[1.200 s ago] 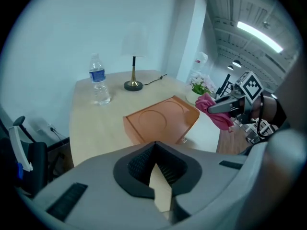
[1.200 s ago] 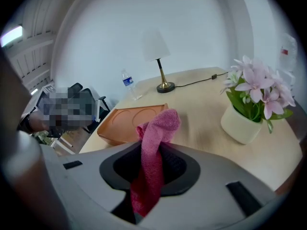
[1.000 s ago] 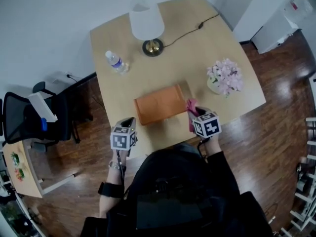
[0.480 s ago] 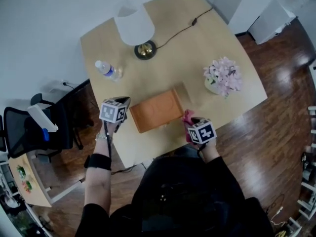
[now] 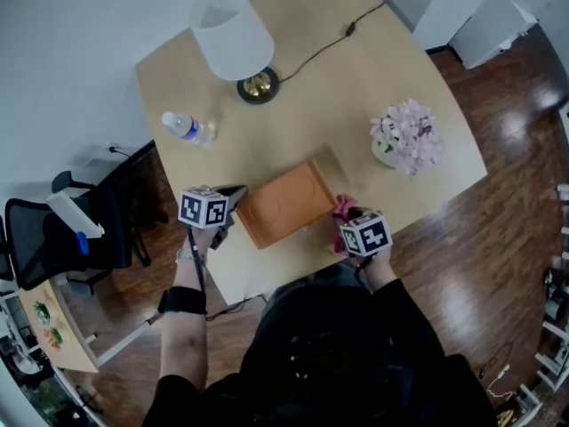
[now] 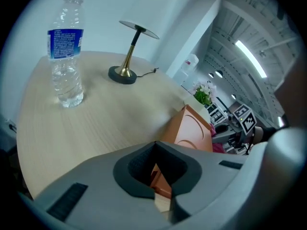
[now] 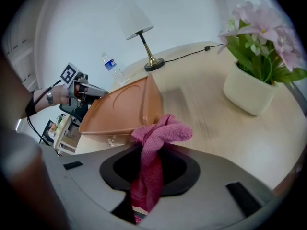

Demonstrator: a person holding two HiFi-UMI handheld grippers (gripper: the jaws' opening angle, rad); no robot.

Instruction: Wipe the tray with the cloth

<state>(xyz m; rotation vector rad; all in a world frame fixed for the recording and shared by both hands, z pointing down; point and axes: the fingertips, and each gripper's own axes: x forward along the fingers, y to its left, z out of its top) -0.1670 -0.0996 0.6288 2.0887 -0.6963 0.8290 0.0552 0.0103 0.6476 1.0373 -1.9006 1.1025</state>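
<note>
In the head view I am seeing the tray (image 5: 283, 205) lying by the bench's (image 5: 356, 96) near edge. My left claw (image 5: 236, 192) is hanging at its left corner. My right claw (image 5: 347, 225) is at its right corner, gripping the pink cloth (image 5: 343, 208).

In the left gripper view the jaws are standing only slightly apart, with the tray's corner showing in the gap. I cannot tell whether they are touching it.

In the right gripper view the jaws are pinching the cloth, which is bunching just beside the tray's rim.
</note>
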